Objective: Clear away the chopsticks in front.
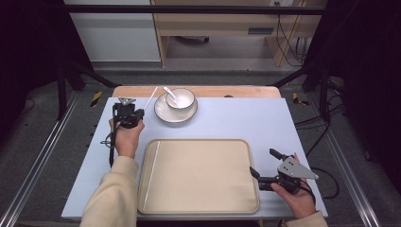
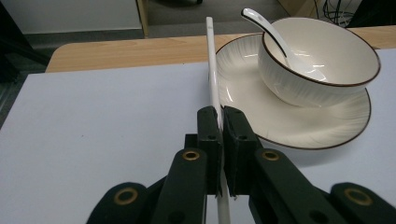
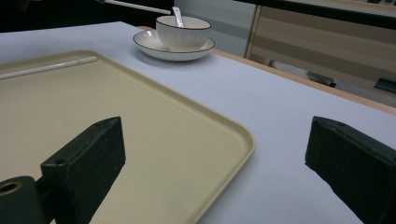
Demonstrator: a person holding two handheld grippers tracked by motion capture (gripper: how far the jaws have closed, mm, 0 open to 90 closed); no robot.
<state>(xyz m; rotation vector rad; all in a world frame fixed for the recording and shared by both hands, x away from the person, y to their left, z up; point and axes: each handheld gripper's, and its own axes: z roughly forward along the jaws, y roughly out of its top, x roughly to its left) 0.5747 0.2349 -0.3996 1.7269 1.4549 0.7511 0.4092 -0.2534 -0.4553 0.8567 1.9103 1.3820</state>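
My left gripper [image 2: 219,119] is clamped on a white chopstick [image 2: 212,65] just beside the plate [image 2: 327,126]; my right gripper [image 3: 215,163] hangs apart by the tray [image 3: 187,140]. Swinging carelessly, the long chopstick could knock the bowl [image 2: 322,65].

Your left gripper [image 2: 219,121]: matt black plastic jaws clamping a smooth white chopstick [image 2: 213,70]. Bowl [image 2: 322,60] and saucer [image 2: 289,116]: glossy glazed ceramic. Tray [image 1: 198,175]: matt beige plastic.

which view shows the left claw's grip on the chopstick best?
Left gripper view: the left claw is shut on the white chopstick, seen close up. The high view shows it small beside the plate; the right gripper view catches a far sliver.
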